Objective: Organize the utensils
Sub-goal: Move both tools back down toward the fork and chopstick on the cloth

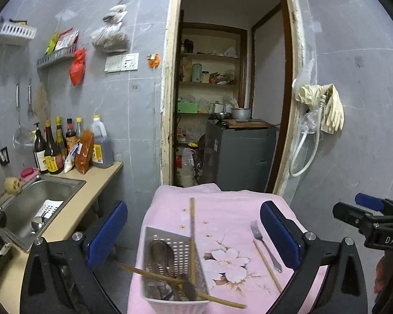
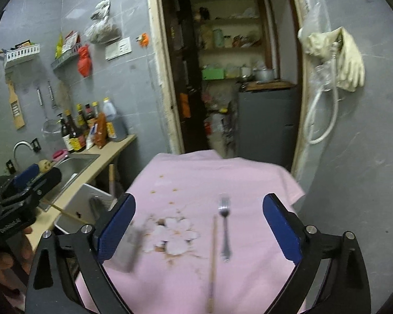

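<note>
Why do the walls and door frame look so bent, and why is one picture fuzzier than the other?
Both views come through fisheye lenses, so the door frame bows outward and the corners go black. The left wrist view is crisp: the fork shows clean tines. The right wrist view is smeared, worst on a grey shape beside the flower print.

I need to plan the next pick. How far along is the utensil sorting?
Done: the white perforated basket already holds spoons and two chopsticks, one propped upright and one lying across its rim. In hand: nothing; the left tongs and right tongs both stand open and empty. Left: the fork and one chopstick lie side by side on the pink cloth.
</note>
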{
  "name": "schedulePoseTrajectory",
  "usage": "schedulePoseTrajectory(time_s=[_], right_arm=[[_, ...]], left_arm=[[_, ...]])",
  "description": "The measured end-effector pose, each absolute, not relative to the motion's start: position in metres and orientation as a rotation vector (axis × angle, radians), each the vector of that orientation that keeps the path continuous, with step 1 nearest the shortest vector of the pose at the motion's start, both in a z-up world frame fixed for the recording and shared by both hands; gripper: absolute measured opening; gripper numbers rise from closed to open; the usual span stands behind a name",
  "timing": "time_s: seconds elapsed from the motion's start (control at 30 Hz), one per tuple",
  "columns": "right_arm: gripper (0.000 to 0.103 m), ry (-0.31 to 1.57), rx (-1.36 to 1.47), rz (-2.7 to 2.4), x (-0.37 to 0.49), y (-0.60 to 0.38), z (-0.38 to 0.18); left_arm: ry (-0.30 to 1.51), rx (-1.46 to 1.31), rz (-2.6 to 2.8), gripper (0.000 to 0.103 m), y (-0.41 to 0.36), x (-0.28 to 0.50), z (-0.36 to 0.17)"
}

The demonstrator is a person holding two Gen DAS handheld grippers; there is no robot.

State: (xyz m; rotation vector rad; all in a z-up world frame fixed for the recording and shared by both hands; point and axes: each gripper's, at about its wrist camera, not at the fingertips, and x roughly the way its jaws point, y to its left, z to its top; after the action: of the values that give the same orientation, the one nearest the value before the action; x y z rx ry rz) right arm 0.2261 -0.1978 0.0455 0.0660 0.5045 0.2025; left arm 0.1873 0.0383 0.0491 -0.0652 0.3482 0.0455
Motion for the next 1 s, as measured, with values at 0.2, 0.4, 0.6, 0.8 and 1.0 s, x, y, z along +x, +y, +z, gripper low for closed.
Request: schedulePoseTrajectory(time_s=[0.2, 0.4, 0.6, 0.8, 1.0], right_arm=[[0.097, 0.438, 0.051, 0.155, 0.216, -0.23, 0.05], [0.098, 0.392, 0.002, 0.134, 0.212, -0.253, 0.052], [0.098, 0.384, -0.007, 0.134, 0.21, -0.273, 0.047], [0.098, 0.393, -0.041, 0.137, 0.216, -0.294, 0.032], [0.098, 0.414, -0.102, 0.159, 0.23, -0.309, 0.012]], left_arm=[[0.336, -0.047, 0.035, 0.102, 0.007, 0.186, 0.053], [0.322, -0.03, 0.025, 0.102, -0.024, 0.186, 0.052], [0.338, -0.021, 0.007, 0.102, -0.053, 0.193, 0.044], [0.381, -0.025, 0.004, 0.102, -0.074, 0.207, 0.028], [0.428, -0.023, 0.013, 0.102, -0.093, 0.221, 0.01]])
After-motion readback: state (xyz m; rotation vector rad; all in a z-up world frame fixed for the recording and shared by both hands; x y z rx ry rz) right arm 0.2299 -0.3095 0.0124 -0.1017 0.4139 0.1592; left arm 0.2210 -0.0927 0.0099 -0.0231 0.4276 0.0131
